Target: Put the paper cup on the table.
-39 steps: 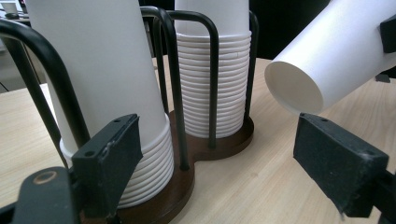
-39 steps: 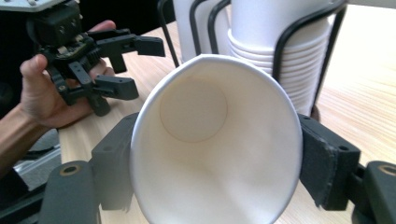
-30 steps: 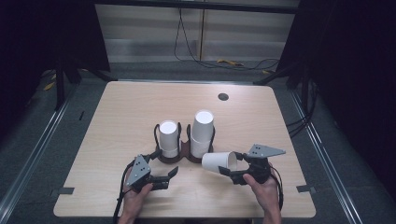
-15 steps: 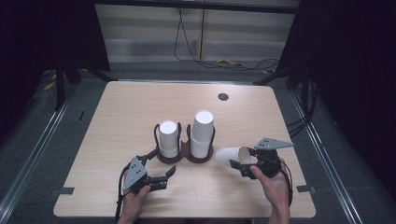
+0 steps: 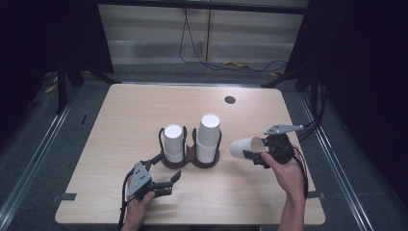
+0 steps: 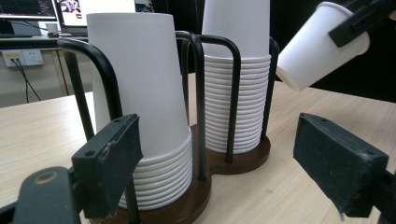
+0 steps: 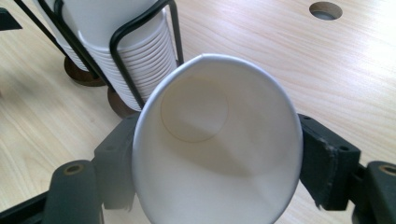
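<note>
Right now right gripper (image 5: 254,155) is clamped on a single paper cup (image 5: 243,147), squeezed oval, tipped sideways in the air right of the cup holder (image 5: 190,159); it has lifted up and away from the taller stack (image 5: 208,137) since a second ago, so one cup looks separated. Left gripper (image 5: 166,185) sits released near the shorter stack (image 5: 173,143), holding nothing. Table hole (image 5: 230,100) well clear, wire hoops nearest obstacle

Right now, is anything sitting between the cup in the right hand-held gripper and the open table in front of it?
Nothing visible. The paper cup is clamped in the right hand-held gripper, lifted clear of the table. The cup holder with its two stacks stands off to its left, apart from it.
</note>
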`<state>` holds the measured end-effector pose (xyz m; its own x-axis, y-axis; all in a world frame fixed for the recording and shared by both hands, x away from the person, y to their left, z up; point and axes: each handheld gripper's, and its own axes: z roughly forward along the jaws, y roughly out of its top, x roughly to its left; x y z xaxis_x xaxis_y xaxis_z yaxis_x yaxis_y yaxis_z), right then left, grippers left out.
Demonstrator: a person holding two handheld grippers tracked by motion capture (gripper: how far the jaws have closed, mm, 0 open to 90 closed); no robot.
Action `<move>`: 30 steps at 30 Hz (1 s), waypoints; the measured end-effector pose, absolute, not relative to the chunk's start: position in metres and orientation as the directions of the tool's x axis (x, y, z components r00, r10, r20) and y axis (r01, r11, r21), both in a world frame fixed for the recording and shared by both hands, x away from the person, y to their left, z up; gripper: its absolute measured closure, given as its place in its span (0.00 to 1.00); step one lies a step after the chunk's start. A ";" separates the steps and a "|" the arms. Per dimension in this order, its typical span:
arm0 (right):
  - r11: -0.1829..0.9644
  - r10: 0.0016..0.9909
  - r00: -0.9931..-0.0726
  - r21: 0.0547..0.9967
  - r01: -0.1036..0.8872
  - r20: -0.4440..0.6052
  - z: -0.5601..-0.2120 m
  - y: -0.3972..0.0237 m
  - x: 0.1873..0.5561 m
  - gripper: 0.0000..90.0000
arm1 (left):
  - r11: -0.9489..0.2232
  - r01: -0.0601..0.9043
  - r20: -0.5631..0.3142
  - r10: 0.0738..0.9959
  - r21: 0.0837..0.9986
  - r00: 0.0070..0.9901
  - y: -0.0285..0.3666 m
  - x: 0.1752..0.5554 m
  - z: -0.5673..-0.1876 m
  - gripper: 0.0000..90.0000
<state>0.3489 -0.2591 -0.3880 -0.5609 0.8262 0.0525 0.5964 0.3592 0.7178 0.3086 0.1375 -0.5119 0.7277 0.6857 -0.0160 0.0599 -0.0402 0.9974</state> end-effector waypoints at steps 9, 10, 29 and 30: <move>0.418 0.838 -0.546 0.636 0.648 0.006 -0.379 -0.262 0.372 0.27 | -0.029 0.066 -0.028 0.687 0.997 0.726 0.138 0.309 -0.512 0.17; 0.429 0.837 -0.547 0.625 0.652 -0.003 -0.379 -0.262 0.374 0.27 | -0.024 0.069 -0.034 0.685 0.997 0.728 0.137 0.309 -0.512 0.17; 0.539 0.827 -0.555 0.407 0.737 -0.091 -0.384 -0.254 0.407 0.26 | -0.037 0.061 -0.018 0.686 0.997 0.727 0.137 0.309 -0.512 0.17; 0.544 0.826 -0.556 0.400 0.738 -0.096 -0.383 -0.254 0.408 0.26 | -0.038 0.060 -0.018 0.686 0.997 0.727 0.137 0.309 -0.512 0.17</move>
<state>0.4080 -0.2541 -0.3832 -0.5561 0.8255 -0.0962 0.7380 0.5437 0.3996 0.3086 0.1375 -0.5119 0.7271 0.6864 -0.0177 0.0602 -0.0381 0.9975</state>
